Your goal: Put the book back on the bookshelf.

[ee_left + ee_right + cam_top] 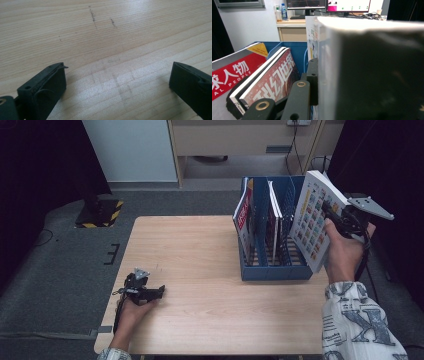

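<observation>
The thick white book [315, 220], its cover printed with rows of small coloured pictures, is held tilted at the right end of the blue file rack [272, 270], its lower edge down at the rack's right side and its top leaning away from the rack. The right claw [334, 216] is clamped on this book: in the right gripper view one black jaw presses flat against the book's [372, 70] cover, with the book's pale page edge just beyond it. The person's right hand [342, 252] grips the tool just beside the rack's right wall.

Inside the rack, a red-covered magazine [243, 215] leans in the leftmost compartment, and a second magazine [273, 215] stands in a compartment towards the middle. The right gripper view shows both, the red one [232, 75] to the left of the other [269, 80], with the rack's blue back wall [297, 55] behind them.

Well to the left of the rack, near the front edge of the wooden counter [200, 250], the left claw [161, 291] rests low over the wood in the person's left hand [131, 311]. Its jaws stand wide apart, with bare counter [105, 37] between them.
</observation>
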`<state>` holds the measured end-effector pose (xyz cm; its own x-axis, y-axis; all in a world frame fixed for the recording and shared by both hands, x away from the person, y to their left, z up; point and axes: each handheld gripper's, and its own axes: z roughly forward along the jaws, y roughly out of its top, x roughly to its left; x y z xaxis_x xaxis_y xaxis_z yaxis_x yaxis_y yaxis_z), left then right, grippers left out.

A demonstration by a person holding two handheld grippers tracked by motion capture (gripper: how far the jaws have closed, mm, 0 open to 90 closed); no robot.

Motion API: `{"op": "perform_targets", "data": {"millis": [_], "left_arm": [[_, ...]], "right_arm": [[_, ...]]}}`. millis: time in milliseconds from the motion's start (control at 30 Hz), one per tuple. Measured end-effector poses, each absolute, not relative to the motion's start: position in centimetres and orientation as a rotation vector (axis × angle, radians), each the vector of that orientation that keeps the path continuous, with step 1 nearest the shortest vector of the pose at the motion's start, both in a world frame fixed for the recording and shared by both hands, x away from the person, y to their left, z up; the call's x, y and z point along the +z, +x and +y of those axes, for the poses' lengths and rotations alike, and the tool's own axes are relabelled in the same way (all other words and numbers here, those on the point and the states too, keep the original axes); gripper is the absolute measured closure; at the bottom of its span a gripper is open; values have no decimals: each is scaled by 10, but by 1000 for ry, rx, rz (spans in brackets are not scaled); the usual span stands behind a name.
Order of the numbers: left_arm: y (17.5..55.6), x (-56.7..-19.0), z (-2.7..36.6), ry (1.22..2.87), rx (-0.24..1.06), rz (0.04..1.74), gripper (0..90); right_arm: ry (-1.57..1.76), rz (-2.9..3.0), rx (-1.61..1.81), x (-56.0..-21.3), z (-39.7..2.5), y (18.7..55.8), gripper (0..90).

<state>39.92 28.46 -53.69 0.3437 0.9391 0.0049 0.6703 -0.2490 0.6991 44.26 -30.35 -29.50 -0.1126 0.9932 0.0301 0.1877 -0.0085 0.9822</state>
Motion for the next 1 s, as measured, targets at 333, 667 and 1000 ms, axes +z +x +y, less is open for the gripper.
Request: {"op": "perform_targets", "data": {"millis": [333, 667, 1000], "left_arm": [[399, -537, 285, 2007, 577, 1402, 1], [399, -537, 284, 2003, 579, 1407, 1], [398, -537, 284, 2001, 580, 1411, 1]], "right_arm": [[1288, 1436, 1236, -297, -296, 455, 740], [1306, 1411, 1242, -295, -297, 473, 740], [1307, 1390, 1231, -296, -290, 488, 740]]}}
